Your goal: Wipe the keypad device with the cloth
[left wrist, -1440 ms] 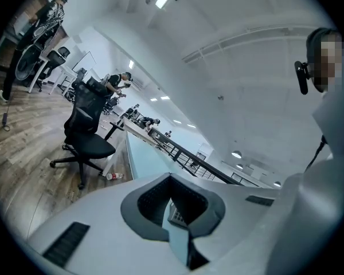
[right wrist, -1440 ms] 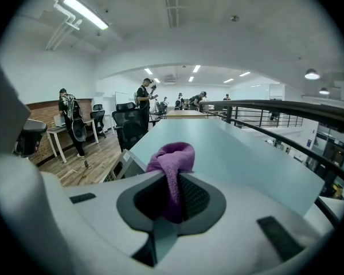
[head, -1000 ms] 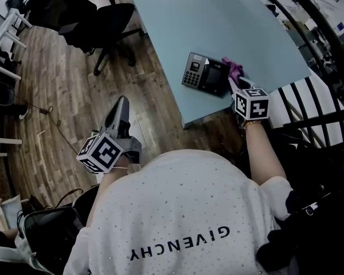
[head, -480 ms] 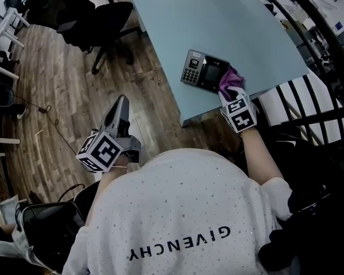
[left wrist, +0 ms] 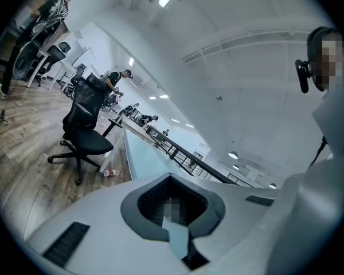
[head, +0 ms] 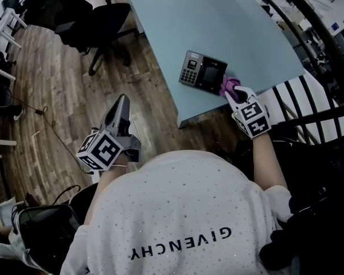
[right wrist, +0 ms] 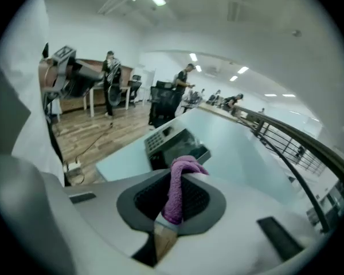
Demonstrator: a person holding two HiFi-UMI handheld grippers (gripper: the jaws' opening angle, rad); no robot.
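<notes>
The keypad device, dark with grey keys at its left end, lies near the front corner of the pale blue table. My right gripper is shut on a purple cloth, which sits just off the device's right end. In the right gripper view the cloth hangs pinched between the jaws, with the device just beyond. My left gripper is held low over the wood floor, away from the table, jaws together with nothing in them.
A black office chair stands on the wood floor left of the table. A black railing runs along the table's right side. Cables trail over the floor at the left. People stand at desks far off in the right gripper view.
My right gripper drew the purple cloth back and forth at the device's right end, ending slightly right of and off the screen. The left gripper has stayed put.
</notes>
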